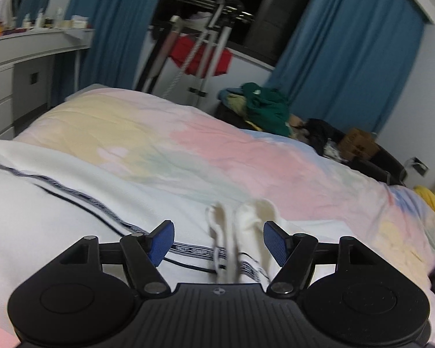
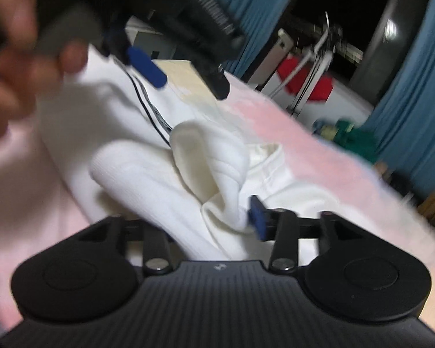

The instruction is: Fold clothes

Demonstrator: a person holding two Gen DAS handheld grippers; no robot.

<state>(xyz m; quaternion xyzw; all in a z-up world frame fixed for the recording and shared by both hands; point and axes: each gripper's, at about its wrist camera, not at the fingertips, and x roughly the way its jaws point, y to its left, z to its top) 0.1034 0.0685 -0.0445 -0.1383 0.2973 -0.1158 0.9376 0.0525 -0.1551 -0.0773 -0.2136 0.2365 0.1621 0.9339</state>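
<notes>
White garment (image 1: 72, 203) with dark striped trim lies on bed (image 1: 246, 156), bunched fold under both tongs; soft, light, limp knit, likely to sag and slide, so best taken at hem or corner, both layers pinched; left tongs (image 1: 219, 243) apart, cloth strip between pads, unpressed; right tongs (image 2: 208, 220) apart, fabric heaped between, not clamped; dark tub (image 1: 362, 156) beyond bed holds green clothes (image 1: 266, 107).

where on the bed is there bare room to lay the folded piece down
Free: the bedspread beyond the white garment, stretching toward the drying rack and the clothes pile. Crowded: the near side, where the garment lies bunched between both grippers.
</notes>
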